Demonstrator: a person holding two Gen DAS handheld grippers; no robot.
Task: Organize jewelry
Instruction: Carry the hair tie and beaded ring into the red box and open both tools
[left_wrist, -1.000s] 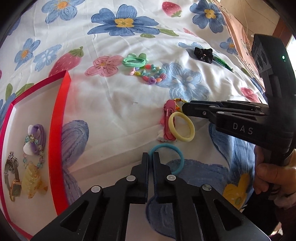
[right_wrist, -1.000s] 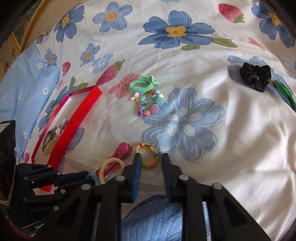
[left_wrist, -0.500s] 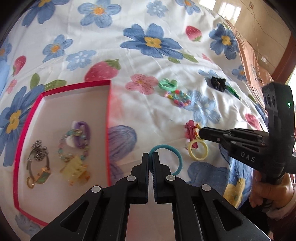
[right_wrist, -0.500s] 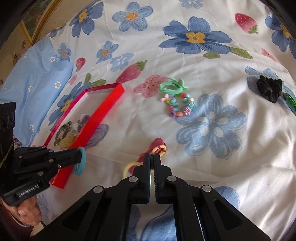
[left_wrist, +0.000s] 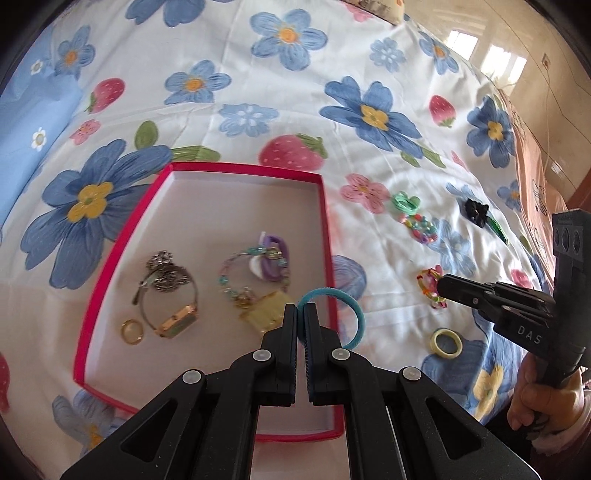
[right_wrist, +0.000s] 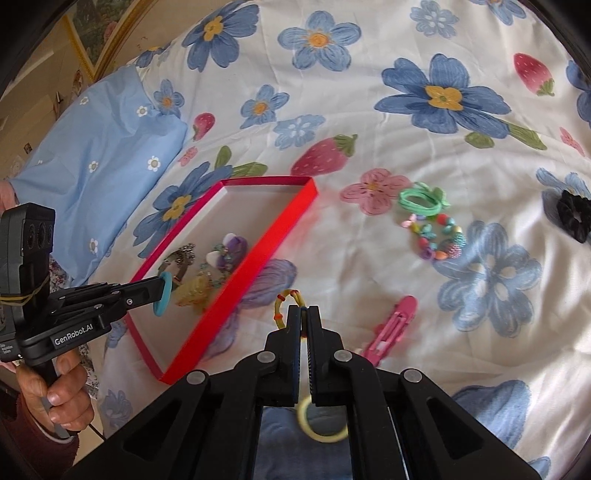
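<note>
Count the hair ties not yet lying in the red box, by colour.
Teal hair tie: 1, held in the left gripper
Yellow striped hair tie: 1, held in the right gripper
Pale yellow hair tie: 1
Green hair tie: 1
Black scrunchie: 1
Total: 5

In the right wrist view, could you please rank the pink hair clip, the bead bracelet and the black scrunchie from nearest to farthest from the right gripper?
From the right gripper:
1. Pink hair clip, just to its right on the bedspread.
2. Bead bracelet, farther up and right, below the green ties.
3. Black scrunchie, at the far right edge.
</note>
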